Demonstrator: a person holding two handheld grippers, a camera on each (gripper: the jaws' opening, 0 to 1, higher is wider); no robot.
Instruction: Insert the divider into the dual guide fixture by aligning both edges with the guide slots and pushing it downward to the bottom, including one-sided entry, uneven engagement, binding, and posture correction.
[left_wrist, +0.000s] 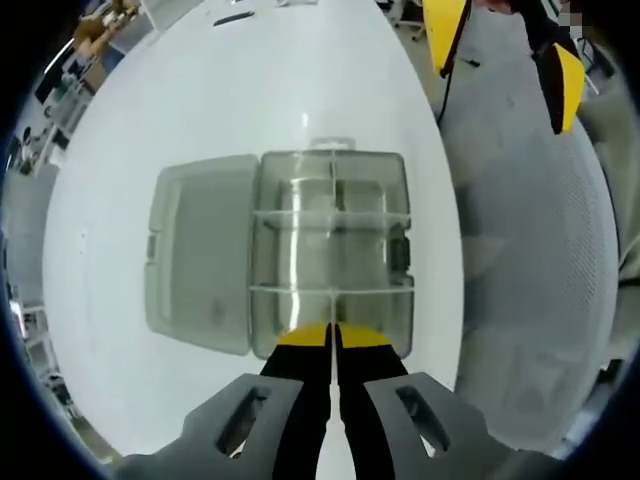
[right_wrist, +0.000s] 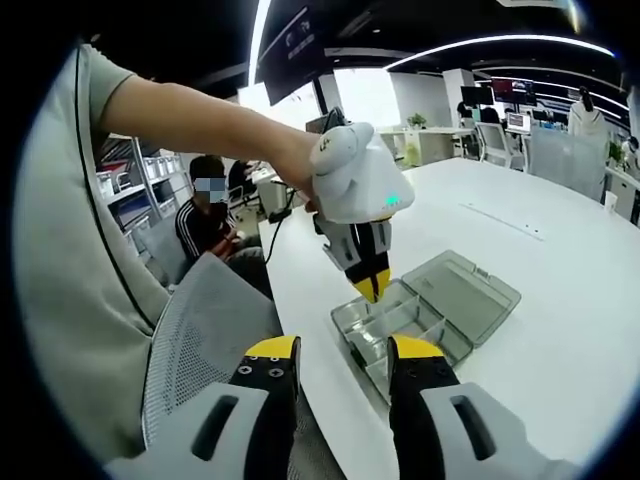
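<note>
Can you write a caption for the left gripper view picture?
Left gripper fingers pinched together over an open clear plastic compartment box on a white table.

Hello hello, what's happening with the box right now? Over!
Left tool shut, tips at the clear box edge. Right tool open, held back. Lid flat open; nothing blocking.

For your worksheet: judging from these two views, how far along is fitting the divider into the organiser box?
Done: the clear box lies on the white table with its lid open, and dividers already stand inside. In hand: the left gripper, jaws together, is at the box's near edge over a centre divider; whether it grips one is unclear. The right gripper waits open, away. Left: confirming full seating.
</note>
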